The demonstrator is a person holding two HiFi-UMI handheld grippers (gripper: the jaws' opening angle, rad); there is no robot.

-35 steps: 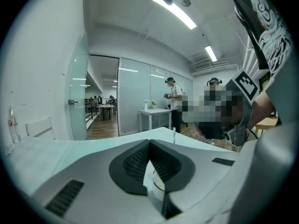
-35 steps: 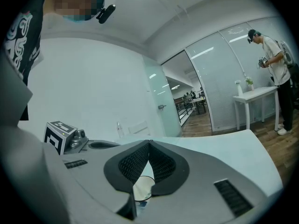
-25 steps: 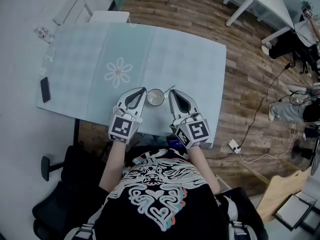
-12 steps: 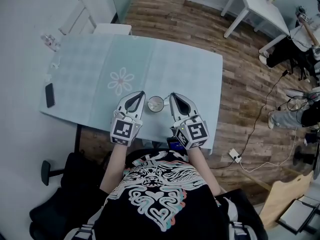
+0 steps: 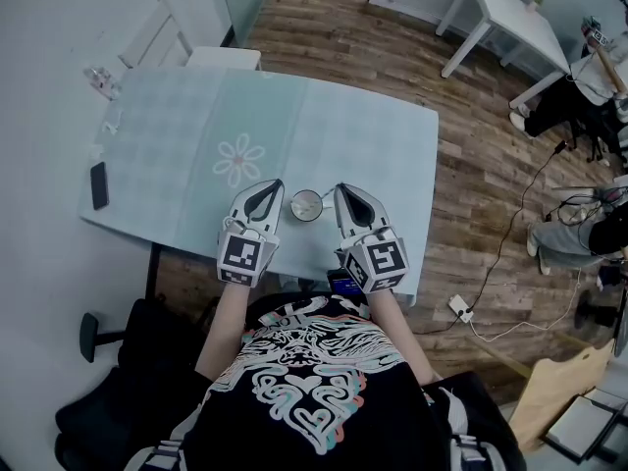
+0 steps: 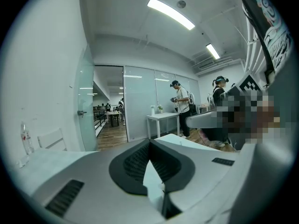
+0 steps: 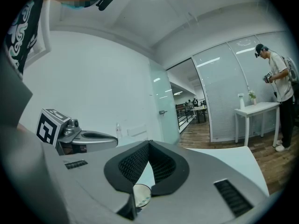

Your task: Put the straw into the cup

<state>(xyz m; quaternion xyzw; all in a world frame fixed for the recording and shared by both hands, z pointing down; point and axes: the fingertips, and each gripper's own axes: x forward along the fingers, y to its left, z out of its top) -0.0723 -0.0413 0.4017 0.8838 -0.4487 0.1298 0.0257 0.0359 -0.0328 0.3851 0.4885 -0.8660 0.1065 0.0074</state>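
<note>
2 tools over 1 pale table (image 5: 373, 135) with a flower print, largest thing in view. Left gripper (image 5: 273, 188): jaws pressed together tip to tip, pinching nothing. Right gripper (image 5: 343, 192): same, closed and empty. Parked 1 on each side of the cup (image 5: 306, 205), just beside it, apparently not touching. Cup: upright on the table, close to the near edge, between the 2 tips; also visible low through the right jaw loop. Straw: not found in any view; impossible to say whether lying on the table, hidden by a gripper, or already in the cup. Probably pre-pick, or done. Risks from here: clipping the cup with a sideways swing, given tools tight on both sides, and tipping it or shoving it off the near edge. Open the jaws before any pick, otherwise just pushing the straw around. Likely light and thin, so prone to rolling away or kinking under a hard pinch. Missing the rim on insertion and levering the cup over, with nothing steadying it.
</note>
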